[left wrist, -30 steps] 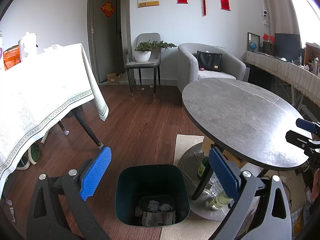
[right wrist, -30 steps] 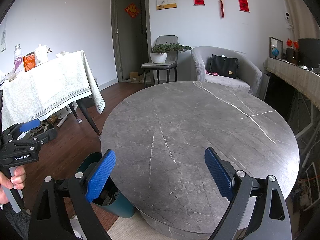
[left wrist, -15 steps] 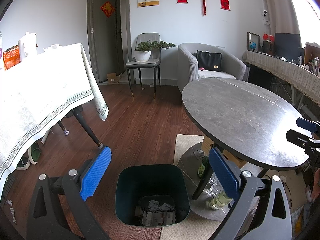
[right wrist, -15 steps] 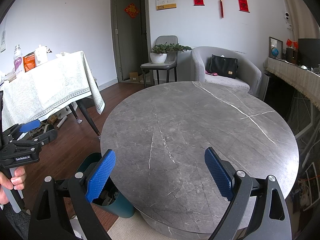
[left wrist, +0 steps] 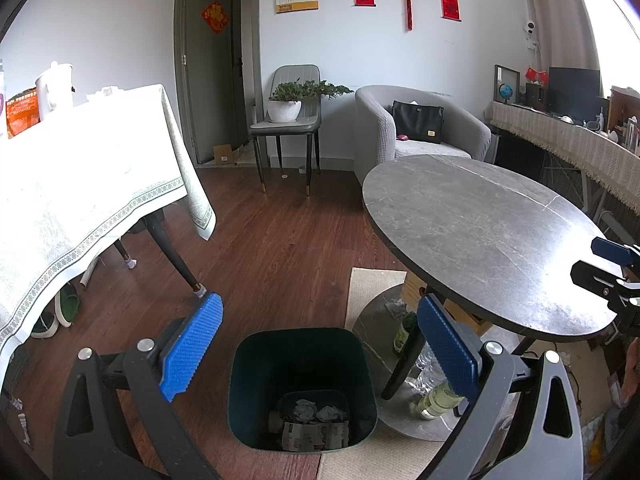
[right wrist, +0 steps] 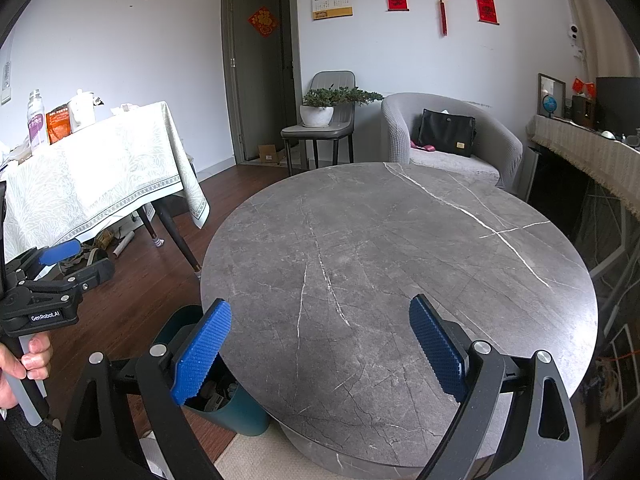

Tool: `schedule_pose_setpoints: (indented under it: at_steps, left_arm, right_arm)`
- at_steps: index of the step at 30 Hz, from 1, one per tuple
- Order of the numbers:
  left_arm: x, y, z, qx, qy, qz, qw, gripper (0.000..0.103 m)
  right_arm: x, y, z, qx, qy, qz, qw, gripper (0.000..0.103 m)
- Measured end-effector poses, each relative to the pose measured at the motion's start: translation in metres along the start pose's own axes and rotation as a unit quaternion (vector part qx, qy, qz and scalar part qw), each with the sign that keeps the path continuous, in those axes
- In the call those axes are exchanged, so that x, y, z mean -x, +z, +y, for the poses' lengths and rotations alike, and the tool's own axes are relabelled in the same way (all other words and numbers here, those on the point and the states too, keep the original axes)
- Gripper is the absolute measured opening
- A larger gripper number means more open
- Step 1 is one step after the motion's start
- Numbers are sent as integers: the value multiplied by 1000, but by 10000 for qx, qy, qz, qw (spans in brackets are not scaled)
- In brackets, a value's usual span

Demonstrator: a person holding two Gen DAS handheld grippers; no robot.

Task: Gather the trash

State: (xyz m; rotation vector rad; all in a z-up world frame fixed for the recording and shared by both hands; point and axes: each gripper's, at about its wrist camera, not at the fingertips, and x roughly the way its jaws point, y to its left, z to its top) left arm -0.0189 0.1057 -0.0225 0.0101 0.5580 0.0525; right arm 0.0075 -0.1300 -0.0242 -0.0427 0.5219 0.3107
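Note:
A dark green trash bin [left wrist: 302, 386] stands on the wood floor beside the round grey marble table [left wrist: 480, 236]. Crumpled paper and a printed wrapper [left wrist: 316, 426] lie at its bottom. My left gripper [left wrist: 316, 344] is open and empty, held above the bin. My right gripper [right wrist: 320, 354] is open and empty above the near edge of the table [right wrist: 400, 248]. The bin [right wrist: 236, 412] shows partly under the table edge in the right wrist view. The left gripper [right wrist: 64, 264] shows at that view's left edge, and the right gripper [left wrist: 604, 264] at the left wrist view's right edge.
Bottles [left wrist: 436, 398] and scraps lie on the table's base over a beige rug [left wrist: 372, 288]. A table with a white cloth [left wrist: 80, 184] stands to the left. A chair with a potted plant [left wrist: 286, 104] and a grey armchair [left wrist: 420, 128] stand at the back wall.

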Motion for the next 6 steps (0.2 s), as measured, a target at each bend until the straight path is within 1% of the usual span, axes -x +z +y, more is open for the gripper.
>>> schedule_pose_setpoints:
  at_steps: [6]
  left_arm:
    - [-1,-3,-3,-18,23,11,10000,100]
  right_arm:
    - [0,0,1,-2,-5,-5,10000,92]
